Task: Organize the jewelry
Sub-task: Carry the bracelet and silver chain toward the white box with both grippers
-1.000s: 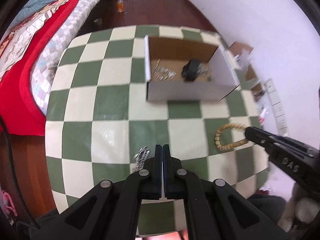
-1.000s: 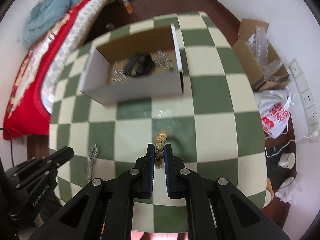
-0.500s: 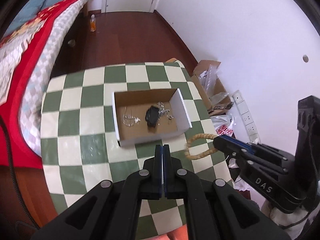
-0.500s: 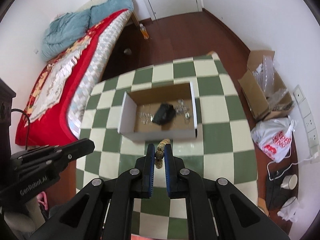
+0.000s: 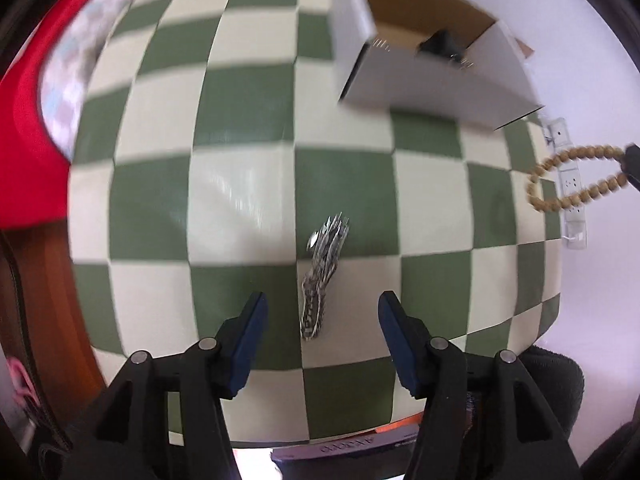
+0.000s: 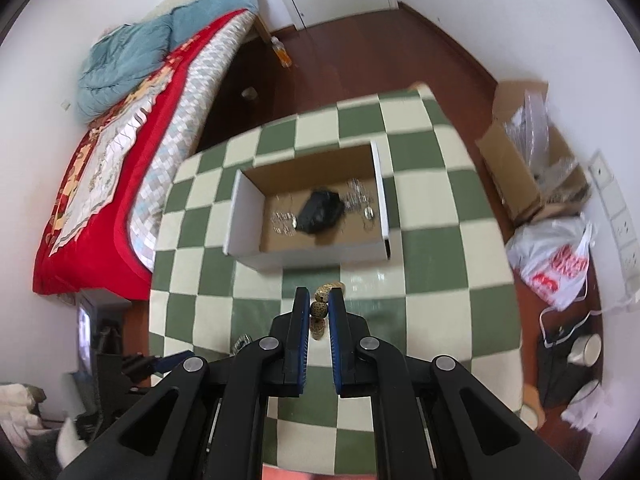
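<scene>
Left gripper (image 5: 320, 316) points down at the checked table (image 5: 248, 208), jaws opening, blue pads apart; a silver chain (image 5: 322, 276) lies flat on the table, its near end between the fingertips, neither pad touching it. The chain sits toward the table's near edge, well apart from the box (image 5: 432, 68). Right gripper (image 6: 319, 312) is clamped on a bead bracelet (image 6: 320, 310), a few speckled beads pinched between the pads. In the left view the bracelet (image 5: 576, 178) hangs as a loop off the right gripper's tip, clear of the table, past its right edge. The box (image 6: 308, 256) is open-topped, white outside and brown inside, toward the far side of the table; it holds a black lump (image 6: 320, 212) mid-floor and small silver pieces (image 6: 284, 222) on either side of it. View is motion-blurred, so fine detail on the pieces is unreadable.
</scene>
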Demonstrator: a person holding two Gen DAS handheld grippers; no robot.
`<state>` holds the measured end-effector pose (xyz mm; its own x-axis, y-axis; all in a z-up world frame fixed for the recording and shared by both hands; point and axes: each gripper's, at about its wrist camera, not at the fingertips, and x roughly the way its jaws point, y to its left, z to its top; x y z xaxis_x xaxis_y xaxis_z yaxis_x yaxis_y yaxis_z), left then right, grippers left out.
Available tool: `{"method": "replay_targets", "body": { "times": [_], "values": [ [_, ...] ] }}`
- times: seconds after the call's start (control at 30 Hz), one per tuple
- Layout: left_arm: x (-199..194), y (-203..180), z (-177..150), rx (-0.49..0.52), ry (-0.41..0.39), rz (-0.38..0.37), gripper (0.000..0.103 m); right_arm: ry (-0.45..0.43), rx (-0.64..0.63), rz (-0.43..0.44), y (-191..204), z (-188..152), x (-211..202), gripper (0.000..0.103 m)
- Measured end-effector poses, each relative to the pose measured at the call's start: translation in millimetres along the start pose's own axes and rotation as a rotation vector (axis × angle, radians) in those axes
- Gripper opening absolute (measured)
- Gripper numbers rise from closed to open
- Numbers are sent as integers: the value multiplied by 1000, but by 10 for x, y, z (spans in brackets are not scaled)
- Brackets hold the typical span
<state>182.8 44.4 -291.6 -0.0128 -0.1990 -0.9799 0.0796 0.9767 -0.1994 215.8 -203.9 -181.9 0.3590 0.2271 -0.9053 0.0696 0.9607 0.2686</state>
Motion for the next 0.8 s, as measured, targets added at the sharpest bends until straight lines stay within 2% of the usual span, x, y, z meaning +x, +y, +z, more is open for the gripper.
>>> {"method": "replay_targets", "body": {
  "times": [0.07,0.13,0.2,0.23,0.27,0.37,0.6,0.67,0.73,0.8],
  "values": [
    [50,-27,-73,-3,-4,-15,55,16,7,-10,-35,-80,80,10],
    [99,-134,-144,47,-18,31,53,26,16,-15,-65,-139,132,10],
    [164,-222,-204,89,-25,71,29,35,32,-18,-111,-190,181,10],
    [210,-242,-224,97,-12,84,3,39,41,-18,-131,-203,197,10],
    [237,-247,-239,98,-5,87,1,42,45,-17,-140,-208,207,10],
    [161,-245,-279,99,-61,81,0,44,48,-23,-155,-224,225,10],
    [-373,-155,-213,60,-163,-18,0,19,55,-18,-192,-180,138,10],
    [-358,-100,-138,40,-124,-62,5,11,60,-16,-202,-150,104,10],
    [-224,-67,-53,3,-55,-32,11,4,70,-10,-215,-123,84,10],
    [-81,-63,-42,10,-20,-3,25,3,79,-3,-232,-110,69,10]
  ]
}}
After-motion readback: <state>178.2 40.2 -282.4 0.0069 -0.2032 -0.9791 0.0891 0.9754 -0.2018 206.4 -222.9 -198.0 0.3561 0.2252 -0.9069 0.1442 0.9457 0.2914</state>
